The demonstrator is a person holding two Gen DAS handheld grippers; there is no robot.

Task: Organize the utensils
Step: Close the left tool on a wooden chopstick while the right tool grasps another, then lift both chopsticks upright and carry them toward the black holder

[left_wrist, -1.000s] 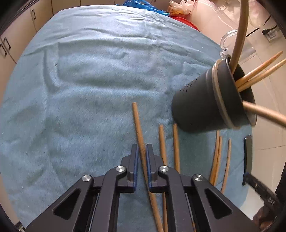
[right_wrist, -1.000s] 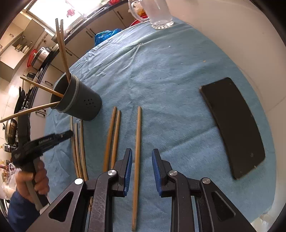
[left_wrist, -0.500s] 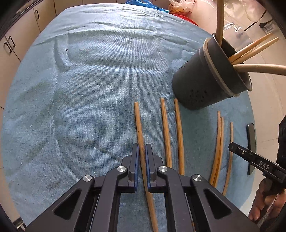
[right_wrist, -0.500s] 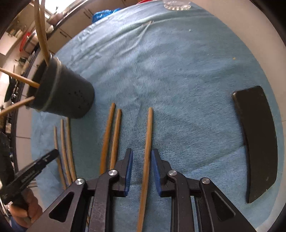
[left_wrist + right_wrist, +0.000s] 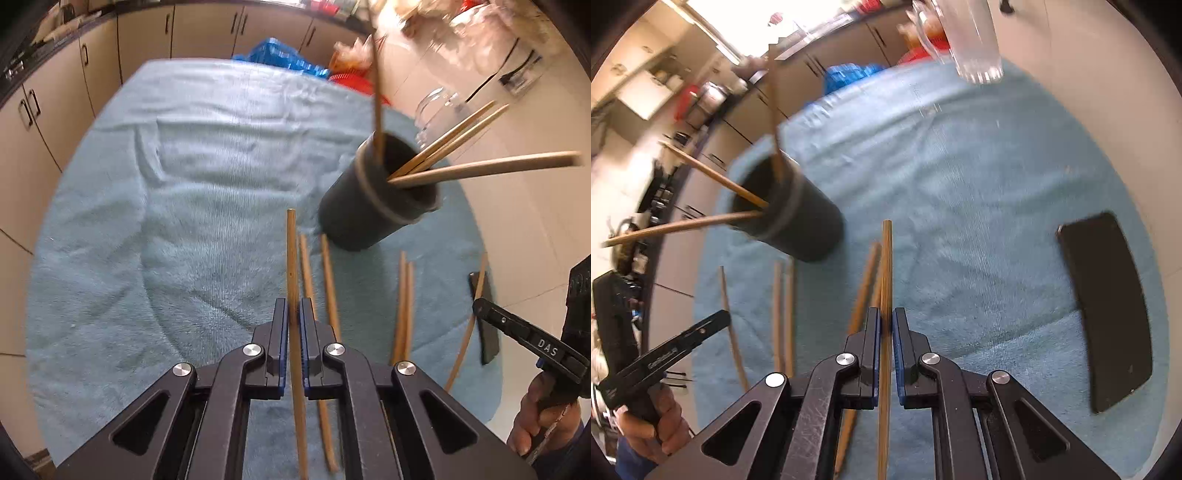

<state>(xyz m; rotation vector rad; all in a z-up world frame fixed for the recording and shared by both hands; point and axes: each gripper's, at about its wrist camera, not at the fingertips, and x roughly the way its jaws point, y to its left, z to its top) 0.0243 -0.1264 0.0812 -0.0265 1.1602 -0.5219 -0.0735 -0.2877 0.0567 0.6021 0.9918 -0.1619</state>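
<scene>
White letters "DAS" stand on the right gripper (image 5: 480, 308).

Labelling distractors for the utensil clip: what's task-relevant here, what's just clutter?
Job:
- chopstick in left gripper
- chopstick in right gripper
- loose chopsticks on the towel
- dark holder

Lying about:
- black pad
- glass mug
- blue towel

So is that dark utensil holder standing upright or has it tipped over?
Upright. The dark utensil holder stands on the blue towel with its mouth up, and chopsticks stick out of the top.
</scene>
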